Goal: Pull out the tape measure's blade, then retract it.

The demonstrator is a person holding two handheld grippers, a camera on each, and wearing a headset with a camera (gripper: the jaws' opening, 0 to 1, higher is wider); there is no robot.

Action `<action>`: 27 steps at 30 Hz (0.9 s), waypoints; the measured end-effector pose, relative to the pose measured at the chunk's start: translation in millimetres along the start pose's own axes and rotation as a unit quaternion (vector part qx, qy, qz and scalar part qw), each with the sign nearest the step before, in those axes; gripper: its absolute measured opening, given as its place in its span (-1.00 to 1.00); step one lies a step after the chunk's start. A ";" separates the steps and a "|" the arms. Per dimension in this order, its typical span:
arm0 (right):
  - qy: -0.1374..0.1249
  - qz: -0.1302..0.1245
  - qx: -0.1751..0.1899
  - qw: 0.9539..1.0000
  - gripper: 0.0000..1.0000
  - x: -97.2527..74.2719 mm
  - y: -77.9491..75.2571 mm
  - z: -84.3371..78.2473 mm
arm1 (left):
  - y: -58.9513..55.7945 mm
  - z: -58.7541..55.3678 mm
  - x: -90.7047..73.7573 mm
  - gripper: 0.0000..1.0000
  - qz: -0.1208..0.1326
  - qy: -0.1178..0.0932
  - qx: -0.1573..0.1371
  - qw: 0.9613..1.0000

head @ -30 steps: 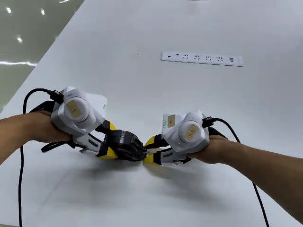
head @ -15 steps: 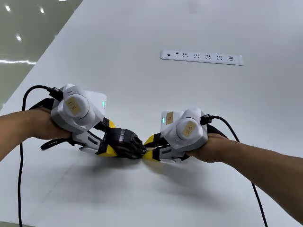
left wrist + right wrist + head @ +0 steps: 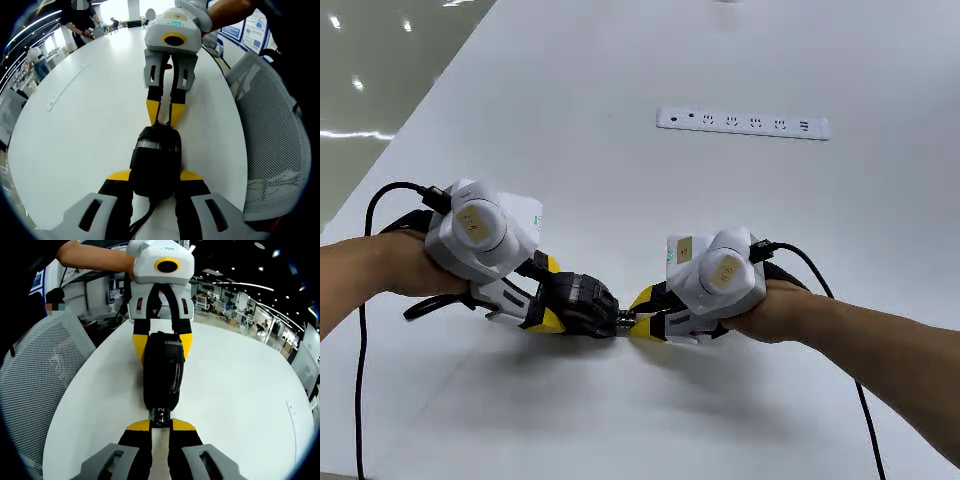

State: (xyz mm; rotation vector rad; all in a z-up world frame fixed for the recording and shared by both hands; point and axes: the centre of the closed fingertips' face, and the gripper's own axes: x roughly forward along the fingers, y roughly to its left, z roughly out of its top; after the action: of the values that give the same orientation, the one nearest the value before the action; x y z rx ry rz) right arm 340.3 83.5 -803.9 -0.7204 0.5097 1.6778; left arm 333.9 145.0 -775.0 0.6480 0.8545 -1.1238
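Note:
The black tape measure [image 3: 582, 303] lies low over the white table [image 3: 650, 190], with my left gripper [image 3: 551, 294] shut around its case. In the left gripper view the case [image 3: 156, 160] fills the space between the yellow fingertips [image 3: 120, 175]. My right gripper [image 3: 638, 314] faces it from the right, shut on the blade's end hook [image 3: 160, 415]. A very short bit of blade shows between the case [image 3: 163, 367] and the right gripper [image 3: 160, 426]. The right gripper [image 3: 164, 107] enters the left gripper view from the top.
A white power strip [image 3: 743, 123] lies far back on the table. Black cables [image 3: 365, 330] trail from both grippers. The table's left edge [image 3: 415, 110] runs diagonally at left. A grey mesh chair [image 3: 270, 120] stands beside the table.
A small gap has opened between the case and the right gripper's tips, with a short piece of blade now showing. The left gripper holds its place.

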 end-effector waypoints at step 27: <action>0.010 -0.004 0.009 1.000 -0.85 -22.3 2.0 -23.6 | -0.5 0.4 0.1 -0.46 -0.003 0.000 -0.004 1.000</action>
State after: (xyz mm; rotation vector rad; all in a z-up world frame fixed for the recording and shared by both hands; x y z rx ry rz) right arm 345.7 51.4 -805.3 -0.7270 0.5338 1.6574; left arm 333.5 144.4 -775.0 0.6389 0.8606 -1.1265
